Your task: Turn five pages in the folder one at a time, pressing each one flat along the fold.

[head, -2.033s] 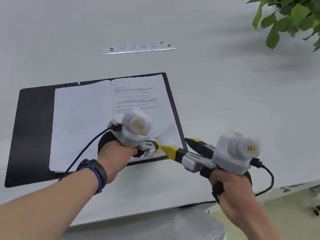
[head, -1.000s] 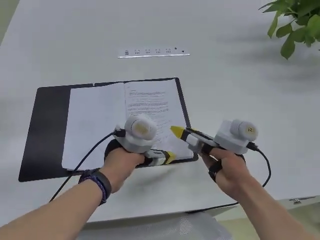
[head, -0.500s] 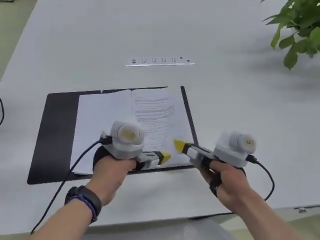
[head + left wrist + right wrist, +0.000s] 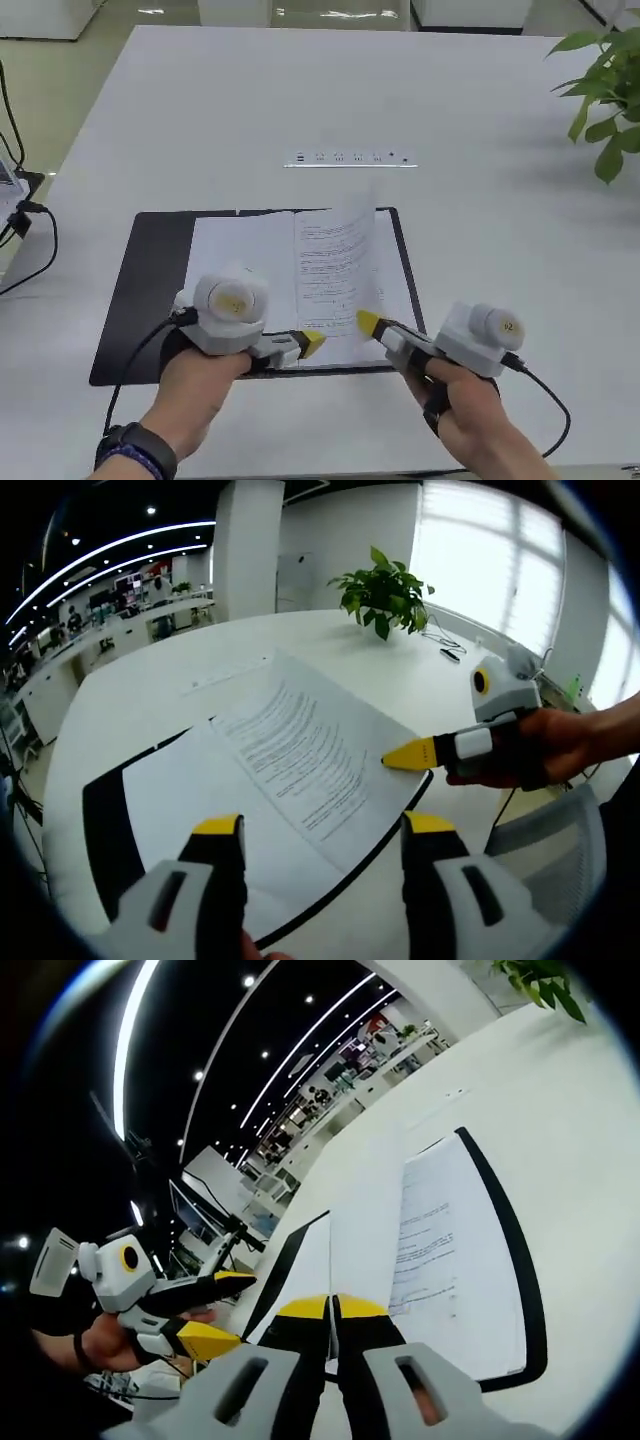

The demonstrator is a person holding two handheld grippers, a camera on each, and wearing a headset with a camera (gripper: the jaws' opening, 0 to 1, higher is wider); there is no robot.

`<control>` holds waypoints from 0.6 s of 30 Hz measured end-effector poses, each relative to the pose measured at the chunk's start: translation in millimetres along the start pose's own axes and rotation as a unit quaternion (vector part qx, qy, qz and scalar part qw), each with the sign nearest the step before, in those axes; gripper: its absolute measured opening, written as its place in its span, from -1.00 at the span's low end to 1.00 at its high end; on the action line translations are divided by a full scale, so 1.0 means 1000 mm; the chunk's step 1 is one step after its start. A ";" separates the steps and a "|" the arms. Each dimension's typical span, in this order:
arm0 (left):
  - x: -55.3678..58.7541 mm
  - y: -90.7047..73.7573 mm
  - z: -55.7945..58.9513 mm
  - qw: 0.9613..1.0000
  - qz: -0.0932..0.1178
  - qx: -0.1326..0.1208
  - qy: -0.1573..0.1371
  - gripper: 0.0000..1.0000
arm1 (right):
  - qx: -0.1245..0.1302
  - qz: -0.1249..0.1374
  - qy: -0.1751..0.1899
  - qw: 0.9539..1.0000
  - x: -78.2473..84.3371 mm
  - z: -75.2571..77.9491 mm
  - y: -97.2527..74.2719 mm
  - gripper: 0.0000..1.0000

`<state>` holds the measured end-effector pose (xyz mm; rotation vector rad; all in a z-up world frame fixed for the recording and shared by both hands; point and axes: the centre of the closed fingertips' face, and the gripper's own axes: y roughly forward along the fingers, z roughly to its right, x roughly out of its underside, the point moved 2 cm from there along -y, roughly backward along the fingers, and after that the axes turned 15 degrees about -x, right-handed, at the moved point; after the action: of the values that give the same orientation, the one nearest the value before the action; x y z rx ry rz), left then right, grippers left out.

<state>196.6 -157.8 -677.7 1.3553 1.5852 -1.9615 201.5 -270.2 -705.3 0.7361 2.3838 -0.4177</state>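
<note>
We pinch a half-turned page (image 4: 347, 258) in our right gripper (image 4: 368, 322); the left gripper (image 4: 323, 827) gapes empty; pressing flat remains.

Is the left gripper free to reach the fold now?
Likely yes: the left gripper hangs open by the folder, with nothing between it and the fold; the right gripper holds the page lifted.

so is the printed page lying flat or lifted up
Lifted: the printed page curves up off the folder, its lower edge pinched in the shut right claw.
</note>
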 end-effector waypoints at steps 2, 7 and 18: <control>0.000 -0.004 -0.005 1.000 0.003 -0.006 -0.002 0.26 | -0.003 0.000 0.000 1.000 0.000 -0.003 0.003 -1.00; 0.003 -0.012 -0.013 1.000 0.006 -0.013 -0.004 0.26 | -0.009 -0.006 -0.006 1.000 0.001 -0.010 0.011 -1.00; 0.015 -0.028 -0.039 0.999 0.002 -0.038 -0.009 0.26 | -0.028 -0.010 -0.008 1.000 0.001 -0.026 0.036 -1.00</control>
<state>188.0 -108.4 -670.3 1.3071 1.6315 -1.8853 210.6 -229.0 -689.9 0.6815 2.3802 -0.3620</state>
